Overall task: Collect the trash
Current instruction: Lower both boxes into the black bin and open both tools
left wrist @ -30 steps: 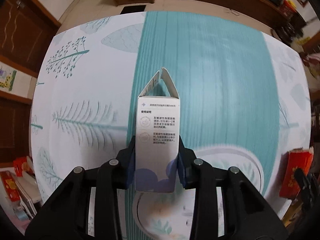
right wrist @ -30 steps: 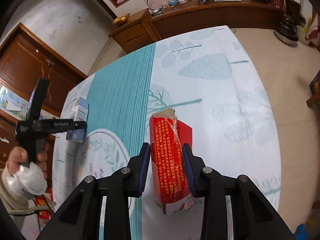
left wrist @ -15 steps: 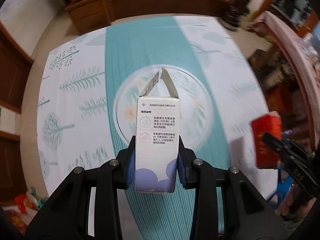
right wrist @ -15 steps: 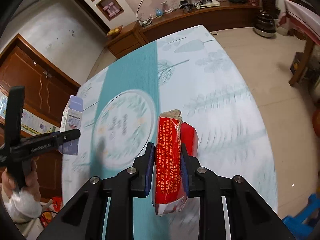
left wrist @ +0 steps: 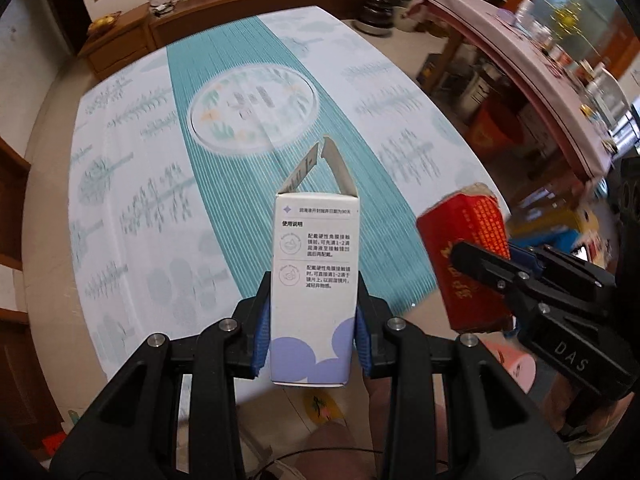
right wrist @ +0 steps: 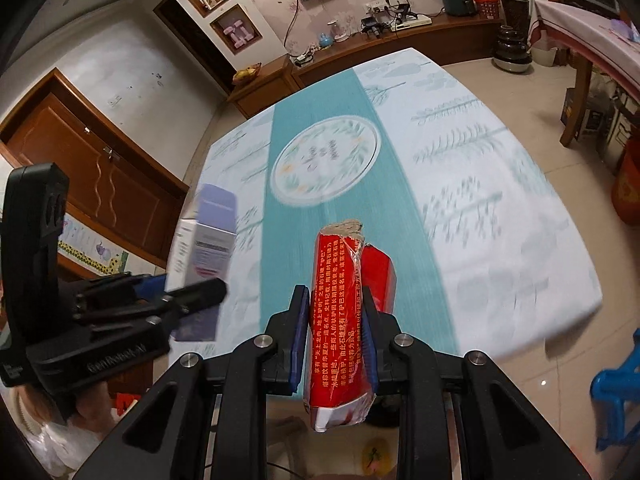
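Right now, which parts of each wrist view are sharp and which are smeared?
Left wrist view: white box in the left gripper is sharp; tablecloth and red packet are motion-blurred. Right wrist view: the packet in the right gripper is sharp, the box smeared.

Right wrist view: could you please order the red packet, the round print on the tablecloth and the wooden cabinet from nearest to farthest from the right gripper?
1. Red packet: clamped in the right gripper.
2. Round print: mid-table, on the teal stripe.
3. Wooden cabinet: against the far wall, beyond the table.
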Tool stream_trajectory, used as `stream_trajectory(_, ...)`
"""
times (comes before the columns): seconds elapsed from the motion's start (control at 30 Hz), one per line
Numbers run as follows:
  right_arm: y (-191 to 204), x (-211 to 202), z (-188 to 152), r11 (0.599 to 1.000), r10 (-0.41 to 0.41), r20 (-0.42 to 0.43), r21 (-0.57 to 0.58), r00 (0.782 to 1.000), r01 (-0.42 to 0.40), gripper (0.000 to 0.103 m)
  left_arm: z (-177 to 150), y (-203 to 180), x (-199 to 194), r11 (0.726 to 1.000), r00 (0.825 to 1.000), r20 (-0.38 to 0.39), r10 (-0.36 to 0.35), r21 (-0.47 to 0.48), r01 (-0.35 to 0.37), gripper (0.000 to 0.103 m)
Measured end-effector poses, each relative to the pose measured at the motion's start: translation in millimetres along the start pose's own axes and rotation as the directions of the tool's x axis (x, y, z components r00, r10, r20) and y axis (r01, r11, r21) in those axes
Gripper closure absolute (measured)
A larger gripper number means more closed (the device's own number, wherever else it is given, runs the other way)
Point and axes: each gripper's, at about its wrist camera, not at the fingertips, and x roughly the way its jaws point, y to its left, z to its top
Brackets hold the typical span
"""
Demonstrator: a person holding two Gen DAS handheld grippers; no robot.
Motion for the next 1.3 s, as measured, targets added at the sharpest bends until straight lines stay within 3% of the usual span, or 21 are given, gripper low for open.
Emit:
stream_trajectory(0.27, 25, -36, -77, 1.000, -0.020, -0.044, 0.005, 0.999, 0.020, 0.079, -71, -16, -30, 1.000, 1.000, -0.010, -0.012, 0.015, 0.012, 0.072)
stream_trajectory(0.63, 3, -48, -114, 1.000, -0.004, -0.105, 0.015, 0.994, 0.006, 0.079, -111, -35, -31, 0.998, 1.000, -0.017, 0.020, -0.053, -0.021, 0.072)
stream_trajectory(0.9, -35, -25, -140, 0.999, 0.016, -0.168, 0.034, 0.986, -0.011, 0.079, -143, -47, 2, 0.990, 0.998, -0.050, 0.048, -0.133, -0.055, 0.072)
stream_trajectory(1.3, -77, 45, -175, 1.000, 0.017, -0.244, 0.030, 0.970, -0.010, 0.079, -176, -45, 70, 0.972, 0.992, -0.052, 0.118, -0.200, -0.126, 0.072)
